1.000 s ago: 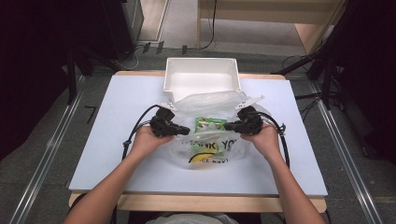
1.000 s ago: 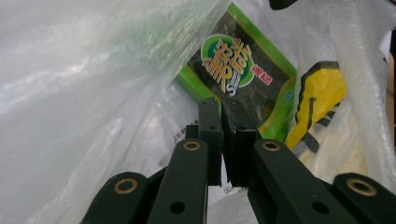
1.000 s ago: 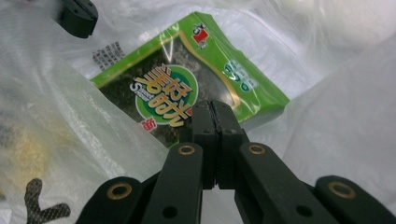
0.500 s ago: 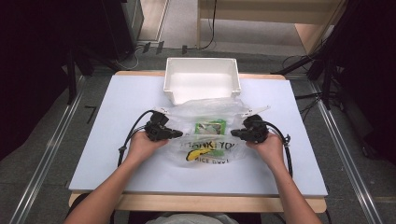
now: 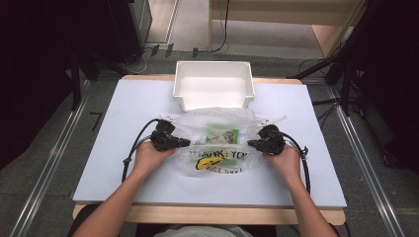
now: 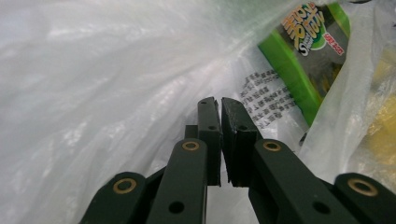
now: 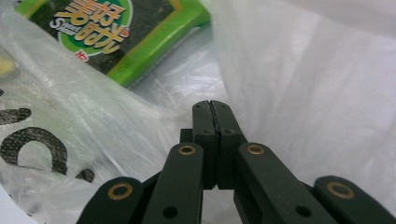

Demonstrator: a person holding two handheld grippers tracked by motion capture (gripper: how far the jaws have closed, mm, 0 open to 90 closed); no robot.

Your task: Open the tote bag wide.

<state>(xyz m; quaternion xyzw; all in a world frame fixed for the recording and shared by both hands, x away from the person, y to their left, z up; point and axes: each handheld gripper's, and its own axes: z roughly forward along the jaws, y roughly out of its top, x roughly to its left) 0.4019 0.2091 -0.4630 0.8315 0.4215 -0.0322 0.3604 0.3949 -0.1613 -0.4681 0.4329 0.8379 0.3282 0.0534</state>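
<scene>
Pulling both sides gently keeps the plastic bag flat, so it should be tugged evenly and not torn. The left gripper and the right gripper are each pinched tight on the bag's thin film. The bag (clear, crinkly, with black words) is laid mid-table, before the white bin. A green packet is seen inside.

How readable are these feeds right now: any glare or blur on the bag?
High view: evenly lit, soft; the plastic bag shines. Left gripper view: the bag's film glares white and is blurred, the green packet is legible. Right gripper view: the packet's print is sharp, the film beyond is washed out.
</scene>
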